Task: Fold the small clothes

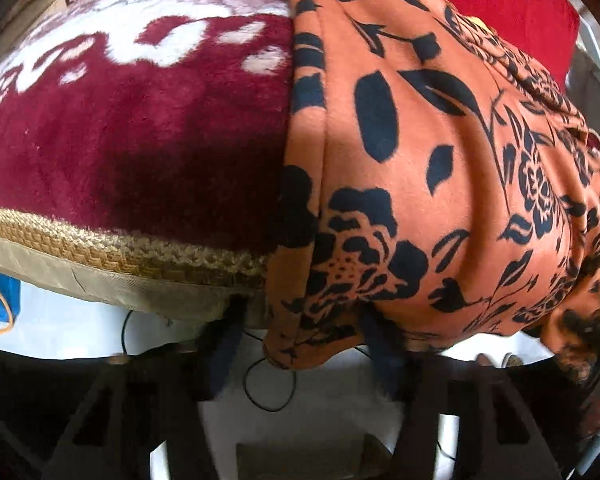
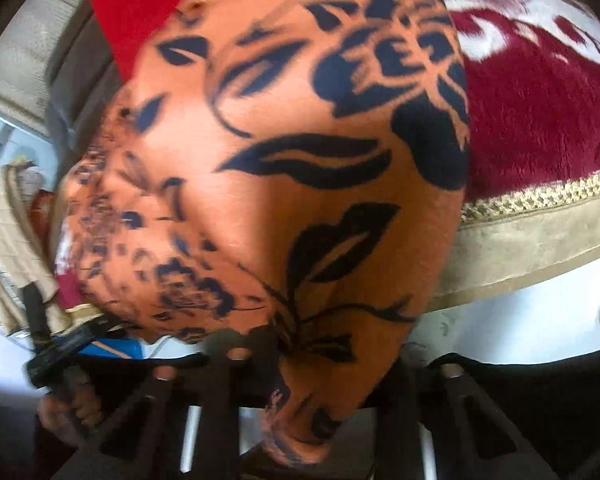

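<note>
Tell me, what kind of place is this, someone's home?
Probably a home, perhaps a bedroom or living room. A plush maroon blanket with gold woven trim covers a raised surface, a red cushion lies behind, and the orange floral garment is draped over the edge above a pale floor.

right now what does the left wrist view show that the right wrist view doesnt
Only the left wrist view shows the black cable looping on the white floor. Only the right wrist view shows the person's hand on a dark handle. Both share the orange floral garment hanging over the edge of the maroon blanket, and the red cloth behind.
</note>
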